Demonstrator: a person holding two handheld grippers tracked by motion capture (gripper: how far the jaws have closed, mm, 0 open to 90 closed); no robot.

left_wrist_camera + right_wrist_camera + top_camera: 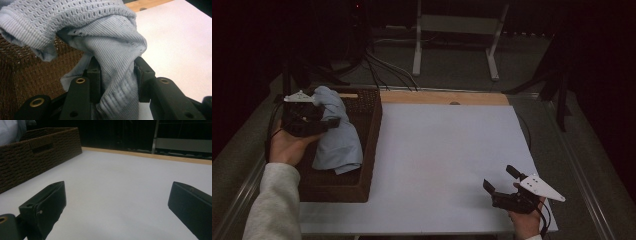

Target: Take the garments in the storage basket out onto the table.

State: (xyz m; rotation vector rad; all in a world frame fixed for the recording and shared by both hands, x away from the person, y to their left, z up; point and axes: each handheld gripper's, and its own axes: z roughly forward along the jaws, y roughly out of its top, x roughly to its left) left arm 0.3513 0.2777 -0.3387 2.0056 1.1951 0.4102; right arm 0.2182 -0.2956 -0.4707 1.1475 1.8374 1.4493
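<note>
From the high view, the left tool [324,122] sits over the brown woven basket [369,145] at the left edge of the white table [447,165], its jaws clamped on a pale blue knitted cloth [337,140]; part of the cloth bunches up above the tool, and the rest hangs down into the basket. The right tool [501,181] is well apart from it, near the table's near right corner, with its jaws spread wide and nothing between them. In the left gripper view, the left tool [117,75] has a thick twisted fold of the cloth [112,50] pinched between its two black jaws, the ribbed fabric running down between them and an open-knit part draped across the top, with the basket [25,75] wall behind at the left and the table [180,45] at the right. In the right gripper view, the right tool [117,202] stands wide open over the bare table [120,182], and the basket [37,152] lies ahead at the left with a bit of the cloth [10,130] showing above its rim.
</note>
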